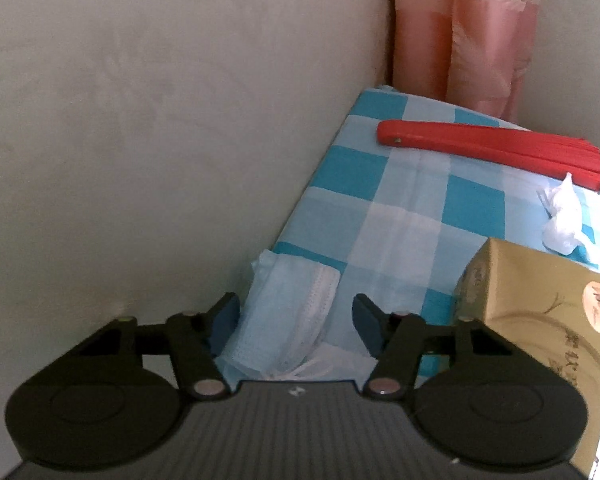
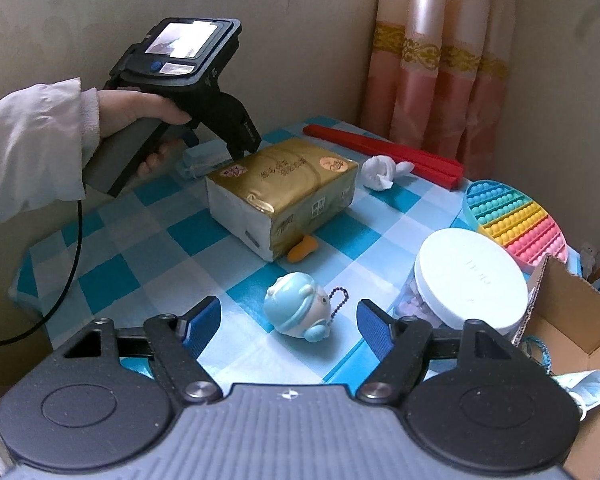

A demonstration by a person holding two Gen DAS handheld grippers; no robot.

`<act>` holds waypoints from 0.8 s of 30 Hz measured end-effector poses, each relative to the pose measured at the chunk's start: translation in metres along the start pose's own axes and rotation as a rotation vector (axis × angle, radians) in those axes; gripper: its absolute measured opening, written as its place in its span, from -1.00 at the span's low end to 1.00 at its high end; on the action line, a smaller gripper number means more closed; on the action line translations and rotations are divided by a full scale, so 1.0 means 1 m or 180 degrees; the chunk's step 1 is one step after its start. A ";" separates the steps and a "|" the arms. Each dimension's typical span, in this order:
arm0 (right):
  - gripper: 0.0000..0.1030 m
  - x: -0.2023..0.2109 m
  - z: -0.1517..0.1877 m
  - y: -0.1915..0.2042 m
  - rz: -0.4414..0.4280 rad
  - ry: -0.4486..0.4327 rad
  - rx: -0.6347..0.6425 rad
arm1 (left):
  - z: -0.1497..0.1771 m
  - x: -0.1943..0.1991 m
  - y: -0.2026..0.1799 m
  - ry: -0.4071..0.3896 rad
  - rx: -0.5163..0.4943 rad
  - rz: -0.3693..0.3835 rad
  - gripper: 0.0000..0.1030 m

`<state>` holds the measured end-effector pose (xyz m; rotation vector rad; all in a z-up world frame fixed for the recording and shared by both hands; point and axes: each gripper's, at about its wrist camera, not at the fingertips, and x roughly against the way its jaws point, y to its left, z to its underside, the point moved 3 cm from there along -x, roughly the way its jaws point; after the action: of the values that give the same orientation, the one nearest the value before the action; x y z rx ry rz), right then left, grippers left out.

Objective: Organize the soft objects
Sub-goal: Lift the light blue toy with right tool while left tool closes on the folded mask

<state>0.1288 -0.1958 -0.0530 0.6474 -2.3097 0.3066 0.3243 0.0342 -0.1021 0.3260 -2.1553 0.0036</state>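
A light blue face mask [image 1: 284, 316] lies crumpled at the left edge of the checked tablecloth [image 1: 404, 216], close to the wall. My left gripper [image 1: 296, 308] straddles it with the jaws apart; a gap shows between the mask and the right pad. In the right wrist view a pale blue soft toy [image 2: 296, 312] with a bead chain lies on the cloth. My right gripper [image 2: 290, 306] is open around the toy and does not touch it. A sleeved hand [image 2: 132, 116] holds the left tool, whose tips are hidden behind the tissue pack [image 2: 284, 192].
The gold tissue pack [image 1: 540, 304] is just right of the left gripper. A crumpled white tissue [image 2: 380, 172], a red folded fan [image 2: 384, 148], an orange piece [image 2: 302, 254], a white-lidded jar [image 2: 470, 276], a rainbow bubble mat [image 2: 516, 216] and a cardboard box [image 2: 572, 320] crowd the right.
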 end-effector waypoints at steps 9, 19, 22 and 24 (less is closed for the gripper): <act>0.57 -0.020 0.000 -0.002 0.0032 0.0125 -0.0050 | 0.006 -0.008 0.004 -0.0042 -0.0008 0.0075 -0.08; 0.47 -0.059 -0.004 -0.005 0.0092 0.0245 -0.0166 | 0.004 -0.004 0.010 -0.0033 0.0026 0.0186 -0.33; 0.06 -0.065 -0.003 -0.009 0.0069 0.0299 -0.0245 | 0.005 0.002 0.011 -0.0045 -0.0007 0.0216 -0.38; 0.04 -0.067 -0.002 -0.010 0.0062 0.0332 -0.0301 | 0.005 0.006 0.012 -0.0046 -0.0025 0.0233 -0.40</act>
<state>0.1770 -0.1794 -0.0975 0.5494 -2.2174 0.2333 0.3140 0.0443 -0.0992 0.2431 -2.1800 0.0345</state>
